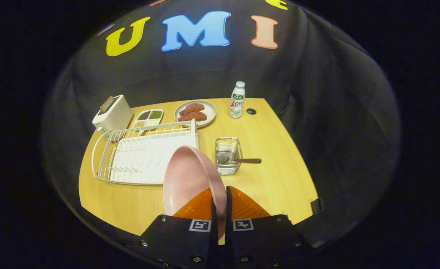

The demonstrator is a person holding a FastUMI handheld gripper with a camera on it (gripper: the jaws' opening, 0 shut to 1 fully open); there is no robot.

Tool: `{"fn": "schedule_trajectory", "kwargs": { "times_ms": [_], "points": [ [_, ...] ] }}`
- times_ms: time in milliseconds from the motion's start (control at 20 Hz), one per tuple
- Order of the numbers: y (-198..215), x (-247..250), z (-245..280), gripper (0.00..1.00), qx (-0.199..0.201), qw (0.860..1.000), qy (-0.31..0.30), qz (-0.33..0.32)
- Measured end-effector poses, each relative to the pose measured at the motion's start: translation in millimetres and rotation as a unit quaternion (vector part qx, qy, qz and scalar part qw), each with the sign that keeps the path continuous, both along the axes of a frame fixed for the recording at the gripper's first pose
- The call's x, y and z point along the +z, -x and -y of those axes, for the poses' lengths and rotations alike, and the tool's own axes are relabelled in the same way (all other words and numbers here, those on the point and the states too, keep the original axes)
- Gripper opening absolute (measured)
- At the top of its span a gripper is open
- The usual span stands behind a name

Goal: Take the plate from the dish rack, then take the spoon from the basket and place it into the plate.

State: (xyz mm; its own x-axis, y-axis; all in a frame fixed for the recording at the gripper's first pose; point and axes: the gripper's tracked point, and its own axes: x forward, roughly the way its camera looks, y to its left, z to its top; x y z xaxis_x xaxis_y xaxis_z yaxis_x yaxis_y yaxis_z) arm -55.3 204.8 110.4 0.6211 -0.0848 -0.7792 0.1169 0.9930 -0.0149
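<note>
My gripper [220,203] is shut on the rim of a pink plate [186,179], which stands on edge between the fingers, raised above the wooden table. Beyond and to the left of the fingers lies the white wire dish rack [145,155] with nothing in its slots. Just beyond the fingers to the right stands a small clear basket [228,155]. A metal spoon [242,160] rests in it, bowl inside, handle sticking out to the right over the basket's rim.
At the back of the table [279,157] stand a white toaster [112,112], a divided tray of seasonings [148,117], a grey plate with meat slices [195,112] and a small bottle [237,100]. A black round hole [251,111] sits by the bottle.
</note>
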Motion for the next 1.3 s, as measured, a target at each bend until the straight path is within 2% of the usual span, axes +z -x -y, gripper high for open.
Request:
{"fn": "schedule_trajectory", "kwargs": {
  "times_ms": [300,700,900,1100,1200,1250,1300],
  "points": [
    [16.0,-69.7,-47.8,0.07,0.023,0.994,-0.103,-0.034],
    [18.9,-129.6,-64.9,0.07,0.047,0.983,-0.159,-0.079],
    [21.6,-142.5,-63.0,0.11,0.045,0.974,-0.204,-0.084],
    [22.3,-141.1,-42.9,0.18,0.044,0.971,-0.223,-0.076],
    [19.9,-138.6,-31.3,0.22,0.056,0.973,-0.216,-0.056],
    [20.8,-123.6,-18.0,0.37,0.067,0.977,-0.198,-0.038],
    [18.5,-116.3,-7.7,0.37,0.081,0.981,-0.174,-0.015]
  ]
}}
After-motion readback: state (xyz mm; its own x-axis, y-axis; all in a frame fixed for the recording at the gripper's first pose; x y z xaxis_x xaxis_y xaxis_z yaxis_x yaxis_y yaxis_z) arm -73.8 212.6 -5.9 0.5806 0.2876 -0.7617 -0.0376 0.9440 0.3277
